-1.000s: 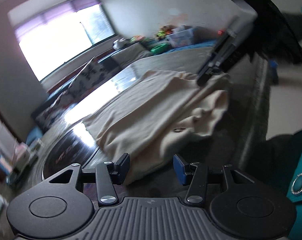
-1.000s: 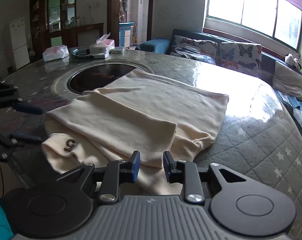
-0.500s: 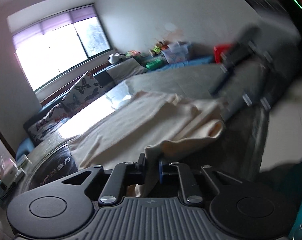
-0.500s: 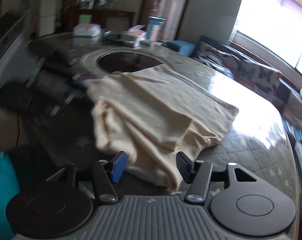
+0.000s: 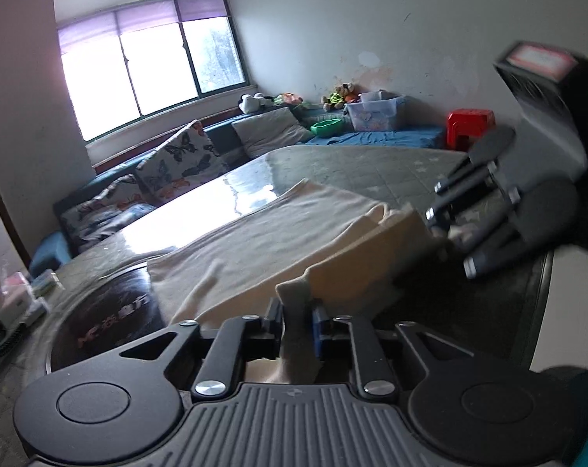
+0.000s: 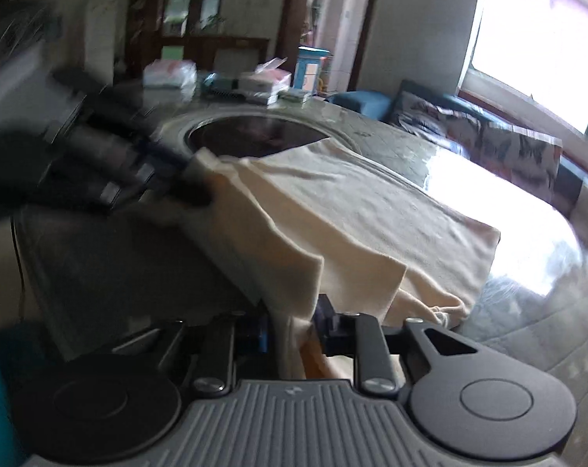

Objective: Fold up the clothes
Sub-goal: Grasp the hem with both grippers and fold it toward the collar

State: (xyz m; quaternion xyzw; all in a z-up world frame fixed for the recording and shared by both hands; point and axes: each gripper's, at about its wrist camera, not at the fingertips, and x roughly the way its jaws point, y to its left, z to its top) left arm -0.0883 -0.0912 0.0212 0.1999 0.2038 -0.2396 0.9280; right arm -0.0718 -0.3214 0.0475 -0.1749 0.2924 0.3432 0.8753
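A cream garment [image 5: 274,241] lies spread on the grey quilted table [image 5: 371,163], its near edge raised off the surface. My left gripper [image 5: 297,313] has a bunched corner of that edge between its pads, and the jaws are opening slightly. In the right wrist view the same garment [image 6: 352,202] hangs taut from my right gripper [image 6: 292,319], whose jaws are closing with cloth between the pads. Each gripper shows blurred in the other's view: the right gripper [image 5: 445,233] on the garment's right corner, the left gripper [image 6: 185,183] on its left corner.
A dark round inset [image 5: 99,327] sits in the table beyond the garment. Tissue boxes and packets [image 6: 262,81] stand at the table's far side. A sofa with butterfly cushions [image 5: 177,159] runs under the window. A red stool [image 5: 469,124] stands by the wall.
Both grippers stood open before the near edge a second ago. The left closed on the cloth first, then the right, and the edge now hangs lifted between them.
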